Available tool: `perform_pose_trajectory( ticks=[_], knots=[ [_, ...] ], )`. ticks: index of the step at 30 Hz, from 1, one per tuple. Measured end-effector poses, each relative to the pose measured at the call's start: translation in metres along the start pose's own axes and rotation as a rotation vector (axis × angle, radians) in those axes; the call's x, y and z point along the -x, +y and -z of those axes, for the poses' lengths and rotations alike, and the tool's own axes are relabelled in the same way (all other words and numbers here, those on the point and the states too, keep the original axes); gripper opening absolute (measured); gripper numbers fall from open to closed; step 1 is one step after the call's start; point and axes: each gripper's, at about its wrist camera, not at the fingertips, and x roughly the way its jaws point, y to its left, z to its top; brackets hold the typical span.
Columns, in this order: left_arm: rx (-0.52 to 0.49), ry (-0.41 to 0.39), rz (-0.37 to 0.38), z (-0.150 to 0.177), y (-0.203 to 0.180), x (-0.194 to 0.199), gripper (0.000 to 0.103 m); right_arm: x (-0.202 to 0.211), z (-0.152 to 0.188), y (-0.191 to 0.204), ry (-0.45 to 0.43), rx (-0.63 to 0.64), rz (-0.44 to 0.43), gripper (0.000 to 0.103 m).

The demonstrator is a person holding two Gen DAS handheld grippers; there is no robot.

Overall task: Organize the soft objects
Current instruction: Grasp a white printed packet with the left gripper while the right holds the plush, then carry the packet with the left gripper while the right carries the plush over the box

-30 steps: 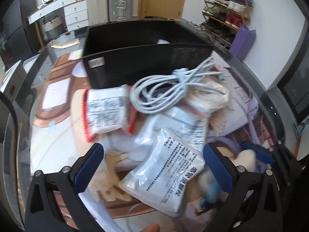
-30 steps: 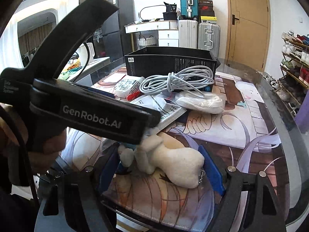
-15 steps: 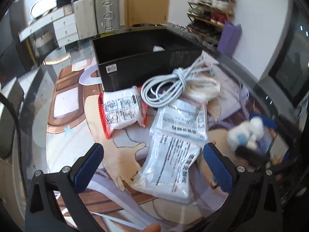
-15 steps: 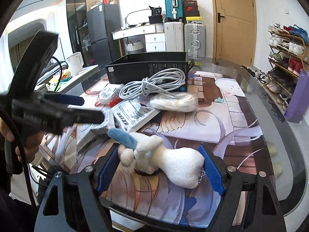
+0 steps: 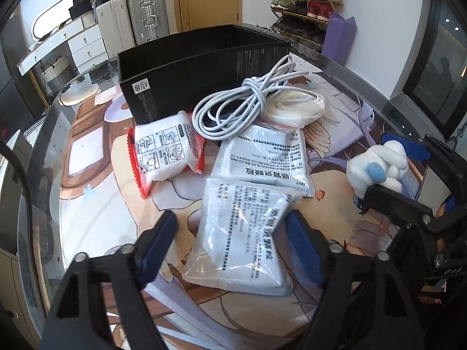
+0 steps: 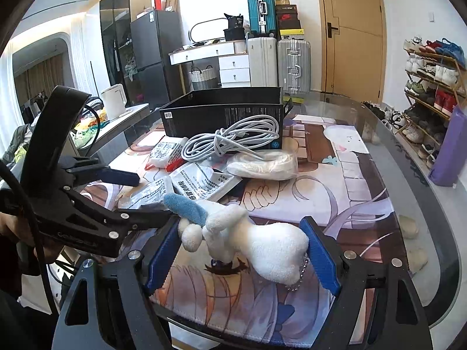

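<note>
My right gripper (image 6: pixel 242 250) is shut on a white plush toy (image 6: pixel 256 242) with a blue ear and holds it just above the mat. The toy also shows in the left wrist view (image 5: pixel 376 169). My left gripper (image 5: pixel 230 239) is open, its fingers on either side of a silver pouch (image 5: pixel 242 239) lying on the mat. A second pouch (image 5: pixel 262 157), a red-edged white pack (image 5: pixel 163 154), a coiled white cable (image 5: pixel 242 105) and a bagged white roll (image 5: pixel 294 108) lie in front of an open black box (image 5: pixel 198 70).
The printed mat (image 6: pixel 335 180) covers a round glass table (image 6: pixel 414 169). A purple bag (image 6: pixel 446 148) and a shoe rack (image 6: pixel 432 78) stand to the right. Suitcases (image 6: pixel 277 55) and a desk are behind the box.
My left gripper has pulled back left and narrowed around the near silver pouch. My right gripper has kept the plush toy and stayed near the mat's front.
</note>
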Motion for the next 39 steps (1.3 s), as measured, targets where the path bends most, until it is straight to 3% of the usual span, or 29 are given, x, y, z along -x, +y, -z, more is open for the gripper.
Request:
perform_pose_trajectory(
  ticks=[3, 9, 39],
  knots=[
    [-0.007, -0.015, 0.000, -0.002, -0.001, 0.001, 0.052, 0.001, 0.000, 0.001, 0.001, 0.006, -0.004, 0.082],
    [-0.016, -0.029, -0.007, 0.000, -0.004, 0.005, 0.041, 0.002, -0.002, 0.003, -0.007, 0.014, -0.005, 0.082],
    [0.094, -0.212, -0.006, -0.017, 0.015, 0.062, 0.039, 0.011, -0.021, 0.006, -0.062, 0.037, -0.036, 0.082]
  ],
)
